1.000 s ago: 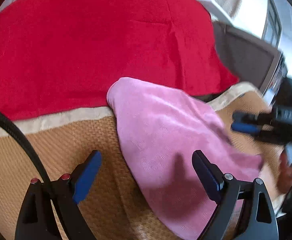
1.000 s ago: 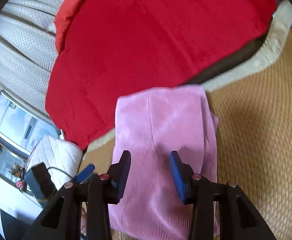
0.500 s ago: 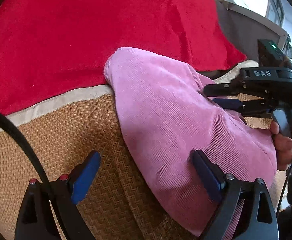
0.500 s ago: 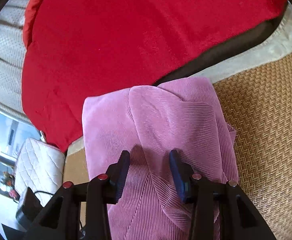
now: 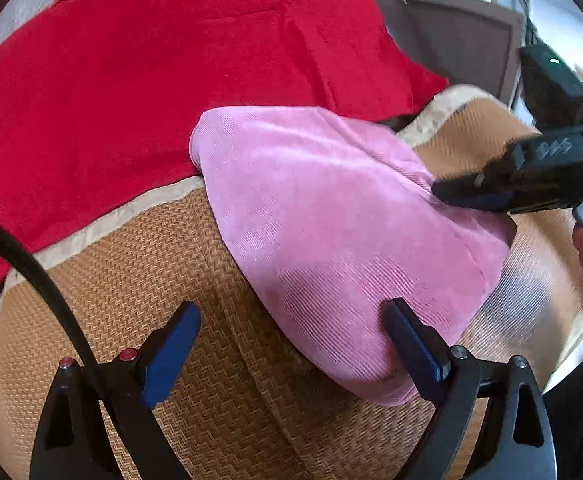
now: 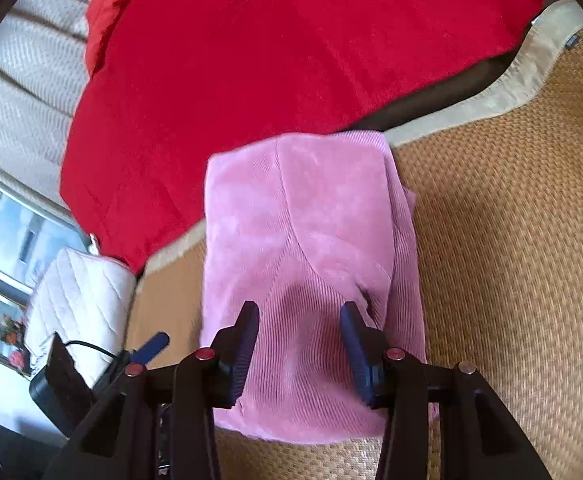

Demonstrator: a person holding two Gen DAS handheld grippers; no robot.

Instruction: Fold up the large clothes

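A folded pink corduroy garment lies on a woven tan mat; its far end overlaps a red blanket. My left gripper is open and empty at the garment's near edge, its right finger against the cloth. The right gripper shows in the left wrist view, low over the garment's right side. In the right wrist view the garment lies straight ahead, and my right gripper is open just above it, holding nothing.
A red blanket covers the surface beyond the mat, and also shows in the right wrist view. The mat has a beige border. A white quilted cushion and a window are at the left.
The garment settled flatter on the mat. The right gripper drew back toward the garment's near right side and stayed open. The left gripper stayed open at the near edge.
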